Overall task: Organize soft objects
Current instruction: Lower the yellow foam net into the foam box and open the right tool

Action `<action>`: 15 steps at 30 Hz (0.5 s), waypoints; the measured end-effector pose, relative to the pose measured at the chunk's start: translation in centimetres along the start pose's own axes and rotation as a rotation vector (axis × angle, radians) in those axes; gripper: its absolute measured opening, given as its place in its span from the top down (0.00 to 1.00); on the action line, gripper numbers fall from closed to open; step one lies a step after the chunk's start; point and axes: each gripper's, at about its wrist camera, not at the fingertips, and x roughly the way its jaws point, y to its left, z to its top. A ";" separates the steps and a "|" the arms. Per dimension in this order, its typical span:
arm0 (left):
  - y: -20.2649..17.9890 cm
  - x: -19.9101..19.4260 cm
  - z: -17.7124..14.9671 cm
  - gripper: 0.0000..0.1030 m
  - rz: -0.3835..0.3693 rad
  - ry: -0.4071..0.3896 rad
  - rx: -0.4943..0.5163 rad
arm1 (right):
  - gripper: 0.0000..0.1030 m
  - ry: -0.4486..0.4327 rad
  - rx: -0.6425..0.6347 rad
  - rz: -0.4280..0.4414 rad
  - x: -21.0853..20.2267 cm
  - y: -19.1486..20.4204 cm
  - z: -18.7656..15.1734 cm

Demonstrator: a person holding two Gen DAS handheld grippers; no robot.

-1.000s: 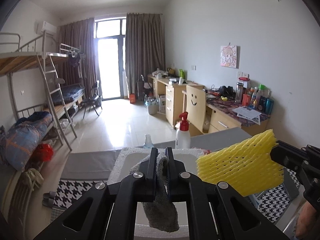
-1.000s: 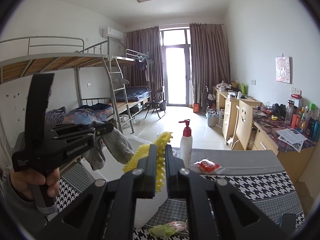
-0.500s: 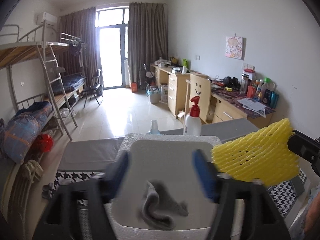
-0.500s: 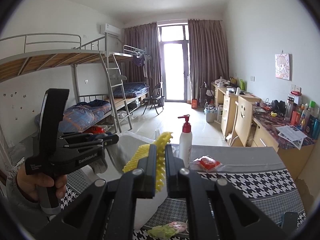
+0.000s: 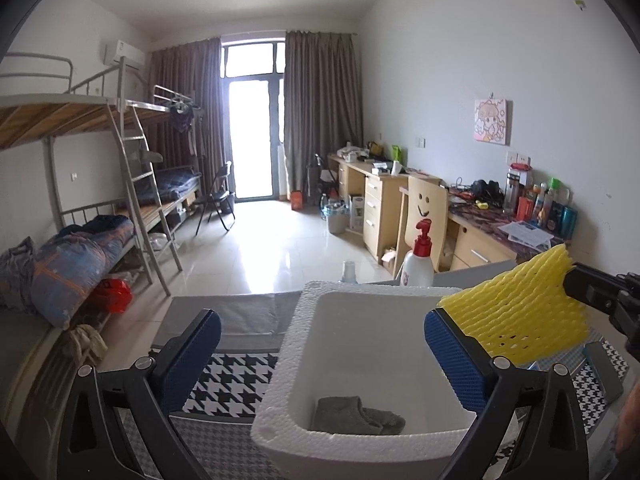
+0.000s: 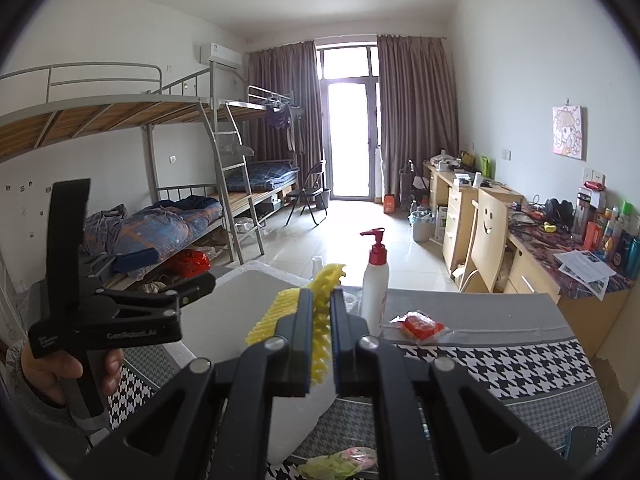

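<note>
Grey cloth lies crumpled on the bottom of the white foam box, near its front wall; only the left wrist view sees inside the box. Left gripper hangs above the box, fingers opening wide, nothing between them.

Yellow foam net is pinched edge-on between the narrow fingers of the right gripper; the left wrist view shows its broad meshed face beside the box's right rim.

Right wrist view alone shows the hand on the left gripper's handle, a red packet and a pump bottle on the houndstooth surface.
</note>
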 end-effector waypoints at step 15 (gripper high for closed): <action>2.3 -1.9 -0.9 0.01 0.074 -0.037 -0.025 | 0.90 0.032 -0.024 0.063 2.2 1.6 0.6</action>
